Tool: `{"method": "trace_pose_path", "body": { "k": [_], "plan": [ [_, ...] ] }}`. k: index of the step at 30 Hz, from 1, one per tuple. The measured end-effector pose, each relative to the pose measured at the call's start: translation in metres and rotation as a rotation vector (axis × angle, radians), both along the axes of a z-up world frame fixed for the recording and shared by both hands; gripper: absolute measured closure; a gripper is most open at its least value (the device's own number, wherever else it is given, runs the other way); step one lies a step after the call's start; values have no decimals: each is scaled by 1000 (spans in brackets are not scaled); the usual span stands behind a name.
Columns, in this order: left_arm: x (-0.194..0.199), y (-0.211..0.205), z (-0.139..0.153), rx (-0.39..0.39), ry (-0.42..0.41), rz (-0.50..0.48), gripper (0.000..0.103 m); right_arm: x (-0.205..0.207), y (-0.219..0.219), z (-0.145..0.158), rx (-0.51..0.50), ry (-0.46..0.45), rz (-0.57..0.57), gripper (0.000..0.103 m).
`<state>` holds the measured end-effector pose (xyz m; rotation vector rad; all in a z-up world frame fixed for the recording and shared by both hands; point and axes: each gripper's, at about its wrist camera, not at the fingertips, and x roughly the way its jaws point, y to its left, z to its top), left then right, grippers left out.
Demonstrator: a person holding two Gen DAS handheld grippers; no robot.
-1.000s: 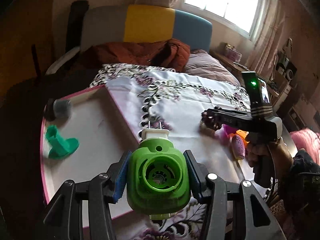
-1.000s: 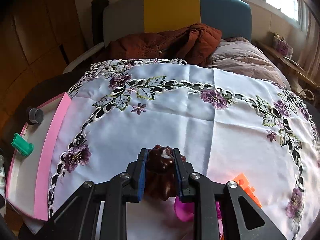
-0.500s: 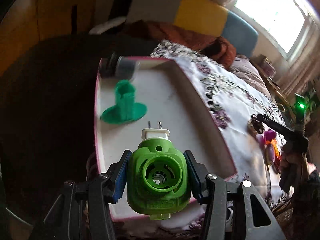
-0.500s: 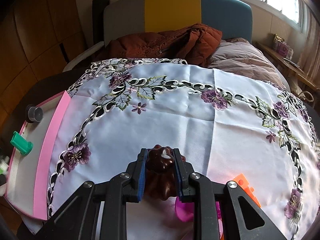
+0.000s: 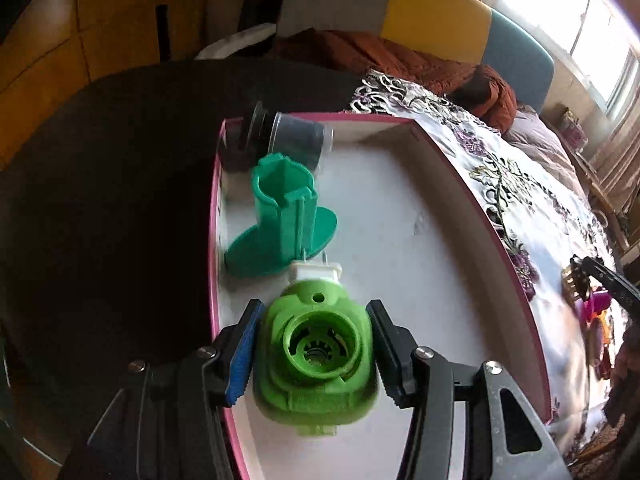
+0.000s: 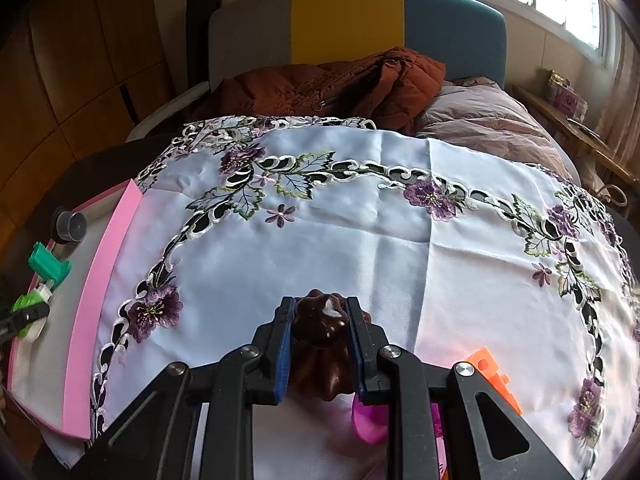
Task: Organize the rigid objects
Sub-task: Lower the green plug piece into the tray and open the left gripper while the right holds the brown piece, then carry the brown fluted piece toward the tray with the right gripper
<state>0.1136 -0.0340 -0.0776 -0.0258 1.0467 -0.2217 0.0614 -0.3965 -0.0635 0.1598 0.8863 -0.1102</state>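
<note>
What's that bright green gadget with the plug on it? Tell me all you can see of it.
The green plug-in device looks like moulded plastic: a rounded lime body with a round ribbed opening facing the camera, a small hole above it, and a white plug block with two metal prongs on its far end. The left gripper clamps its sides between blue pads. It is over the white floor of the pink-rimmed tray, prongs pointing at the teal spool; whether it touches the tray is unclear.

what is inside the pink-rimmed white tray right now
A teal flanged plastic spool and a dark capped vial lie in the pink-rimmed white tray. The left gripper and its green plug-in device hide the floor beneath.
</note>
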Motion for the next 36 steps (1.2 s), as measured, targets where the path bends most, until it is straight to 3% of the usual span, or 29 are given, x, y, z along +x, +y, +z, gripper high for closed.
{"method": "trace_pose_path", "body": {
  "k": [8, 11, 26, 36],
  "plan": [
    [-11, 6, 14, 18, -29, 11, 50, -1, 0, 0, -3, 1, 1, 78],
    [-28, 7, 24, 46, -76, 23, 50, -1, 0, -1, -5, 1, 2, 78],
    [-68, 8, 68, 29, -196, 42, 50, -2, 3, -1, -34, -9, 8, 79],
    [-73, 16, 63, -23, -154, 41, 50, -2, 6, -1, -58, -9, 1, 79]
  ]
}}
